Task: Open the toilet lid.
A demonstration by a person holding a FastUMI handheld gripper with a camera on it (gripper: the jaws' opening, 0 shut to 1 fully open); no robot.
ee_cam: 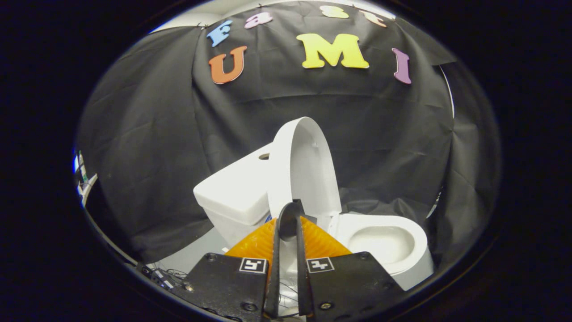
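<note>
We judged the raised toilet lid [304, 165] stiff, light, slick plastic best taken at its rim, and our tool [289, 223] was clenched, fingertips nearly touching, grasping nothing.

Gripper with fingers nearly closed

The two-finger gripper [289, 223] points forward and a little upward, its fingers [274, 264] drawn close so that their tips meet or almost meet, with a narrow slit left between them lower down. Two flat mounting plates, each carrying a small square marker, sit at the fingers' base.
</note>
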